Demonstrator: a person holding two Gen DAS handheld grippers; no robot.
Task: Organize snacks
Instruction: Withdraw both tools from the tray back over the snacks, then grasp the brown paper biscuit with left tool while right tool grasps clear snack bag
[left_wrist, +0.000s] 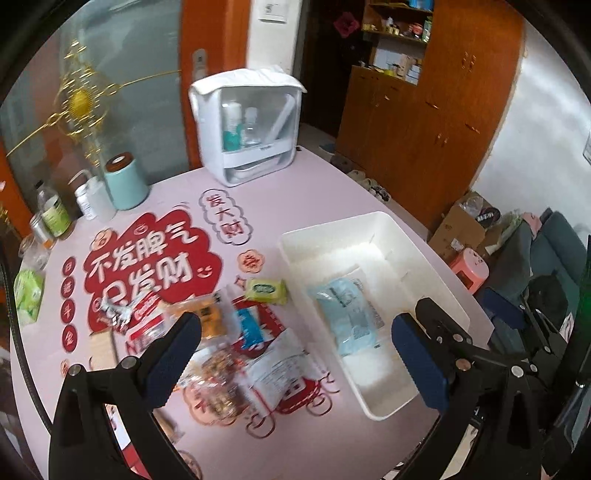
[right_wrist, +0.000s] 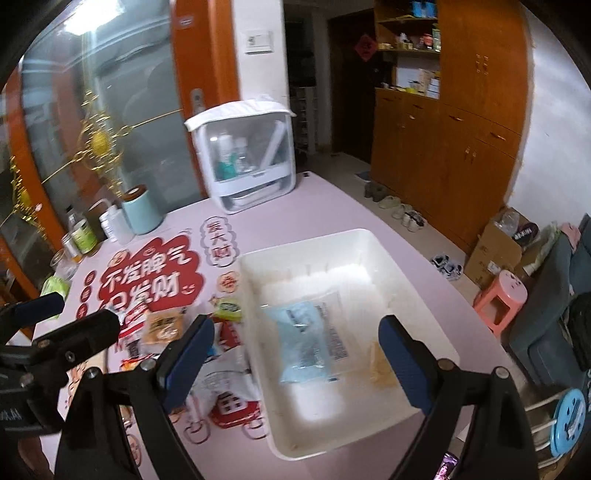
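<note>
A white bin (left_wrist: 436, 258) (right_wrist: 391, 254) sits on the pink table, with a light blue snack pack (left_wrist: 349, 314) (right_wrist: 306, 339) lying flat inside. In the right wrist view a pale yellowish packet (right_wrist: 380, 365) lies in the bin beside it. Left of the bin lies a pile of snacks: a yellow-green pack (left_wrist: 266, 290) (right_wrist: 228, 309), a small blue pack (left_wrist: 246, 326), an orange pack (left_wrist: 205, 315) (right_wrist: 164, 326), a white pouch (left_wrist: 275, 369) (right_wrist: 225, 376) and a nut bar pack (left_wrist: 218, 376). My left gripper (left_wrist: 295, 354) is open above the pile. My right gripper (right_wrist: 295, 354) is open above the bin, empty.
A white cosmetics case (left_wrist: 247, 122) (right_wrist: 245, 147) stands at the far table edge. A teal cylinder (left_wrist: 123, 181), jars and bottles (left_wrist: 55, 216) line the left edge, with a green tissue pack (left_wrist: 27, 295). A pink stool (right_wrist: 500, 295) and cardboard boxes (right_wrist: 495, 254) stand on the floor at right.
</note>
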